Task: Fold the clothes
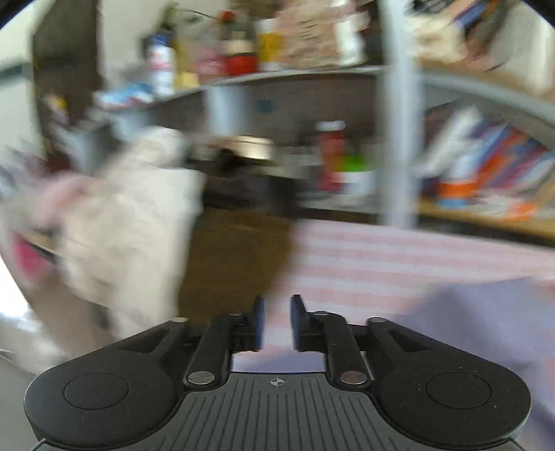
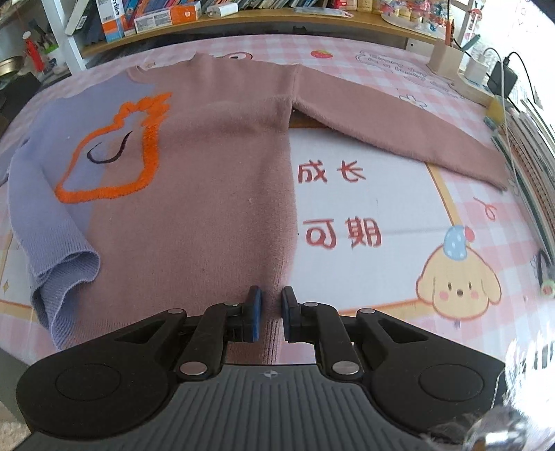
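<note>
A pink and lilac sweater with an orange outline motif lies flat on the table, its pink sleeve stretched to the right and its lilac sleeve folded inward at the left. My right gripper is open and empty, its jaws standing over the sweater's bottom hem near the table's front edge. My left gripper is open and empty, above the table's left end; the view is motion-blurred. A lilac part of the sweater shows at its lower right.
The table has a pink checked cover with a cartoon dog and red characters. Shelves with books and boxes run along the back. Cables and a charger lie at the right edge. A pale garment hangs at the left.
</note>
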Demonstrator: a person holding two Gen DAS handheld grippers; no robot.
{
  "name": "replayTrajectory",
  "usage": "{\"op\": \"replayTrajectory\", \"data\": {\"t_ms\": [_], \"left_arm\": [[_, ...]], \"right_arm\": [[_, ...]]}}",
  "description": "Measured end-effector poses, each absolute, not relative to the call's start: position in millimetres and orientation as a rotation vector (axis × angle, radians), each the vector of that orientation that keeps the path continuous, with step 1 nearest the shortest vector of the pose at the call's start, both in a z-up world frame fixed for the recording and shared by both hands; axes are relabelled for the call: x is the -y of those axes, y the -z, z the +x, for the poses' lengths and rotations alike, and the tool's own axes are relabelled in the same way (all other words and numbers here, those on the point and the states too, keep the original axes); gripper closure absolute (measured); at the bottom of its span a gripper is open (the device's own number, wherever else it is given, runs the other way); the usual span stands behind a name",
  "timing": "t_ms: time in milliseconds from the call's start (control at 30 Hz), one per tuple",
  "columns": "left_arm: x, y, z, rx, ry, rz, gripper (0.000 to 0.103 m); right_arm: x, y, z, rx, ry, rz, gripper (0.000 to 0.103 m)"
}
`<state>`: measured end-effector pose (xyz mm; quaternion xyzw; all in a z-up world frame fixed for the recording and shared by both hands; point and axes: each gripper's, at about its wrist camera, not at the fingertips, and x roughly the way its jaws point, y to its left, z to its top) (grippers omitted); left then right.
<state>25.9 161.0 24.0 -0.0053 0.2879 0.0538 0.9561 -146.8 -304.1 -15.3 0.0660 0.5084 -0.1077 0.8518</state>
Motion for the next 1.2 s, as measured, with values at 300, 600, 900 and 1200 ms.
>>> {"op": "replayTrajectory", "data": {"t_ms": [300, 600, 900, 1200], "left_arm": [[-37, 36, -13, -1.013, 0.467, -0.533, 0.044], [-73, 32, -24, -1.016, 0.426, -0.442, 0.100], [-101, 31, -33, -1.049, 0.380, -0.269, 0.095], [-81, 42, -29, -1.032, 0.418, -0.212, 0.083]], "right_arm": [[287, 12, -162, -1.050, 0.284, 0.158, 0.093], [283, 16, -177, -1.028, 0.339, 0.185, 0.096], [288, 17, -187, -1.023, 0.367, 0.220, 0.100], [286, 19, -179, -1.007, 0.369, 0.262, 0.093]]}}
